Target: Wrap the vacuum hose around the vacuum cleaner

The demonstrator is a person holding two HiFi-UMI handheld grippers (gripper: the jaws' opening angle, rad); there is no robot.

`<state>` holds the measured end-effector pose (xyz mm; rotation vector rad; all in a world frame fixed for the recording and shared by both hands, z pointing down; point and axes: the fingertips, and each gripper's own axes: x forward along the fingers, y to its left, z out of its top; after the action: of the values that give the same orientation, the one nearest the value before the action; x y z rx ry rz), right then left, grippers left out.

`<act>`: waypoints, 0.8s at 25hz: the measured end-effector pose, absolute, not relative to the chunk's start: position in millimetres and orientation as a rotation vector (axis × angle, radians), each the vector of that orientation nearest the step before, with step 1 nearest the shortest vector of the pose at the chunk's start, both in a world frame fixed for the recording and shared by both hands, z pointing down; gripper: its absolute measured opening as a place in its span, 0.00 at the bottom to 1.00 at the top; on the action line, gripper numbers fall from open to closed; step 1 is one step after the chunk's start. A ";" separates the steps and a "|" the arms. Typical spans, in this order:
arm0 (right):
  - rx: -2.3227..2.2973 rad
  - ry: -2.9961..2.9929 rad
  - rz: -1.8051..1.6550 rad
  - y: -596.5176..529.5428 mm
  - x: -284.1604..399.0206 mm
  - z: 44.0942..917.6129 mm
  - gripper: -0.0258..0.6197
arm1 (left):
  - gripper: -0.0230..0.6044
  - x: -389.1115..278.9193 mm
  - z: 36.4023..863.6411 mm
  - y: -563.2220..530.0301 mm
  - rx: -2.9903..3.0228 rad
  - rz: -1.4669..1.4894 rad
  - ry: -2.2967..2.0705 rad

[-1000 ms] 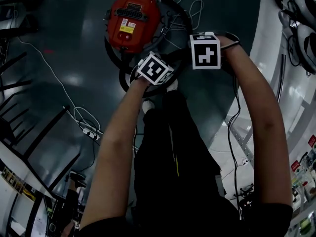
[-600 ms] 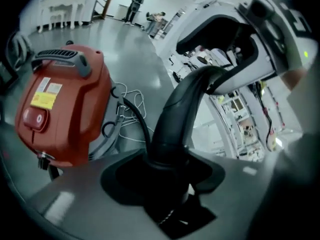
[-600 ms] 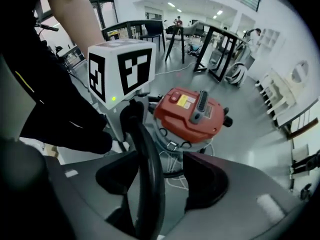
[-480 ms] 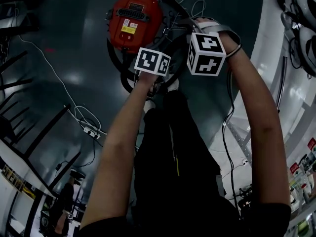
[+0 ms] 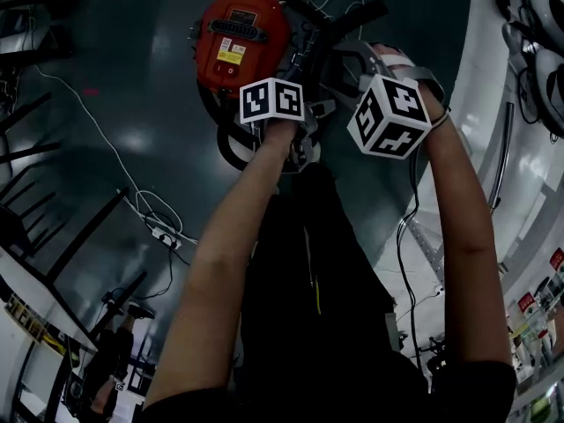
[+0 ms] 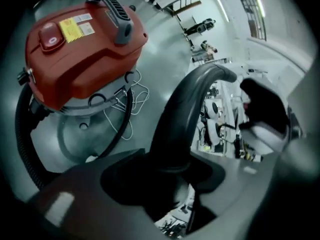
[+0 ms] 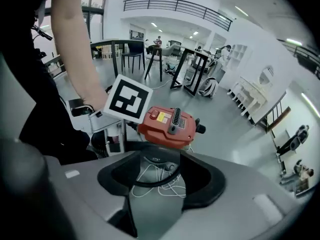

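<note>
The red vacuum cleaner (image 5: 231,38) is stood upright on the floor (image 5: 132,77) and is taken as the ref. point.

On its left side and round its base, the ribbed hose (image 6: 22,134) is already laid in a loop close against the body, so most of the wrap is judged done.

Just right of the vacuum cleaner, the left gripper (image 6: 172,171) is clamped on the stiff curved end of the hose. That end is seen rising from between its jaws and bending away to the right. It is held up off the floor and not yet laid against the vacuum cleaner.

Further right, the right gripper (image 7: 161,179) is held w/ jaws apart and nothing caught in them. They have just been closing a little, but only floor and a white cord (image 7: 167,189) by the vacuum cleaner's base are seen through the gap.

What is left, prob.: the free end is to be carried round the vacuum cleaner, the slack taken up, and the end tucked or rested so the loop is kept in place — whether a clip is provided for it can't be told.
</note>
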<state>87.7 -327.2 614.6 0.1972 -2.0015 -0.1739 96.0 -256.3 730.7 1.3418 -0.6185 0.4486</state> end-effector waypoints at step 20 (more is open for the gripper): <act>0.091 -1.988 0.250 -257.2 104.6 688.7 0.55 | 0.41 65.2 686.6 -413.5 1.042 -0.246 -0.883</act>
<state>104.6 -257.2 688.7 0.0909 -1.9884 0.2500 65.2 -413.5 686.6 1.0416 -0.8834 -0.2459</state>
